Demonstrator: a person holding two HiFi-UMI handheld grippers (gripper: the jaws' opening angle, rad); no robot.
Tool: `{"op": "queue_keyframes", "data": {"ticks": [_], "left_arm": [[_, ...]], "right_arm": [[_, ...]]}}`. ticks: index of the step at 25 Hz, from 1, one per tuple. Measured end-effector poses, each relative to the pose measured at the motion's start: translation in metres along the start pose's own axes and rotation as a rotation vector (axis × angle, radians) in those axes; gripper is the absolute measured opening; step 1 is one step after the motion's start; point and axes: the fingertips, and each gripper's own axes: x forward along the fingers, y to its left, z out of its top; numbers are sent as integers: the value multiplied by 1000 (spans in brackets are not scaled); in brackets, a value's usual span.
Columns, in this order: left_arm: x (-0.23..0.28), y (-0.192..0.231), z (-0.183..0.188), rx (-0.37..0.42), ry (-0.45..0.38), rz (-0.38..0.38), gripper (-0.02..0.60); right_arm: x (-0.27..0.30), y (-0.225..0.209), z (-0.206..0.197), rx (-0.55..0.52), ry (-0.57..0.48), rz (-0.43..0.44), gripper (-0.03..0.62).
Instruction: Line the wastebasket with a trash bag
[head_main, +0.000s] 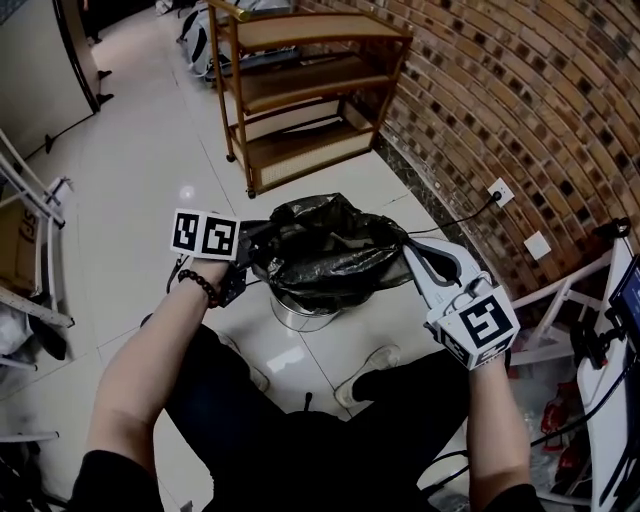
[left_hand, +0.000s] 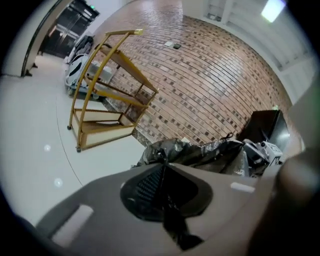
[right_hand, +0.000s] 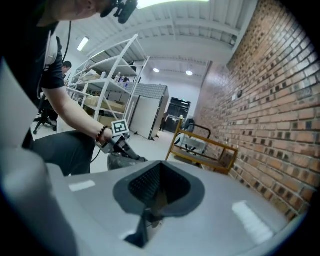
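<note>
The trash bag (head_main: 320, 245) is sitting bunched over the mouth of the wastebasket (head_main: 300, 312), which is standing on the tiles just beyond your feet. The black film is heaping up above the rim rather than lying folded down around it. You are pinching the bag's left edge in the left gripper (head_main: 243, 262), jaws closed tight on a thin fold of film, and you are pinching the right edge in the right gripper (head_main: 412, 252) the same way, the two grips facing each other across the opening. The risk is lying in that tension: if you are pulling the edges apart harder than thin film allows, it is likely tearing at a pinch point or slipping out of one grip, and the slack side is then dropping into the bin. Pulling down unevenly is also likely tipping or sliding the metal basket on the smooth tiles, since nothing is bracing it. For room, the floor (head_main: 130, 170) to the left is lying open. On the far side the wooden shelf cart (head_main: 300, 100) is standing near the basket. To the right the brick wall (head_main: 520, 110) is closing in, with a cable (head_main: 455, 215) trailing from the wall socket (head_main: 500, 190) towards the basket, so your right arm is getting less room than your left.
</note>
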Motion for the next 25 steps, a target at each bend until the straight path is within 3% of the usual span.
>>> {"op": "queue_keyframes", "data": {"ticks": [5,9,16,25], "left_arm": [[-20,-7,3,191,-8,89,2],[-18,-9,-15,276,26,108,2],[3,8,-60,295,116,147,3],[18,23,-68,319,158,186,9]], "right_arm": [[3,-1,-30,49,31,-26,2],[7,-1,-53,65,61,-57,2],[17,6,-103,111,149,-66,3],[32,12,-136,140,210,-53,3]]}}
